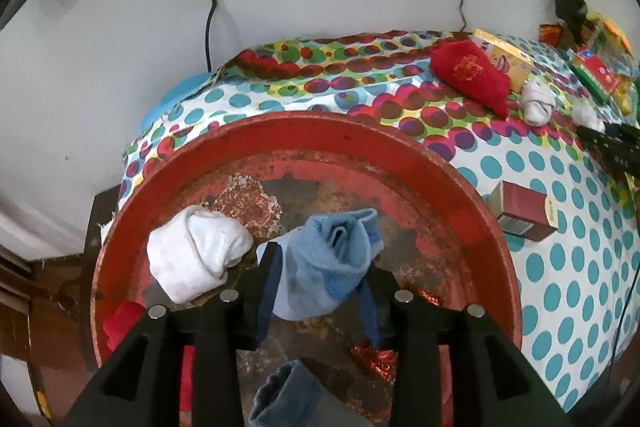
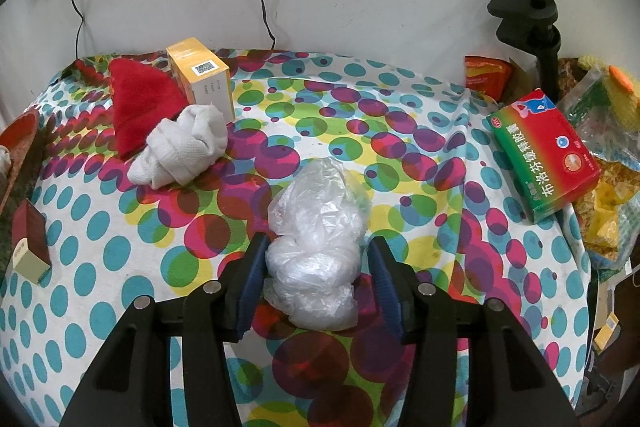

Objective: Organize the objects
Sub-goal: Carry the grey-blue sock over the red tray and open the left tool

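- Socks and small boxes lie on a table with a spotty cloth [image 2: 420,155]; the wall runs along its far edge
- red round tray [image 1: 460,195] sits at the left end of the table and is the biggest thing there; its floor is worn and rusty
- left gripper [image 1: 320,267] hangs over the tray; its fingers are clenched on a light blue sock [image 1: 332,259], which is off the tray floor
- right gripper [image 2: 316,267] is low over the middle of the table; its fingers stand on each side of a clear plastic bag [image 2: 316,239] in a ball; I cannot tell if they squeeze it
- white sock [image 1: 196,255] lies in the tray, just left of the blue one
- red sock [image 2: 140,99] lies near the far left corner, touching a yellow box [image 2: 204,79]
- rolled white sock [image 2: 180,151] sits just in front of both
- green and red box [image 2: 548,155] lies at the right edge
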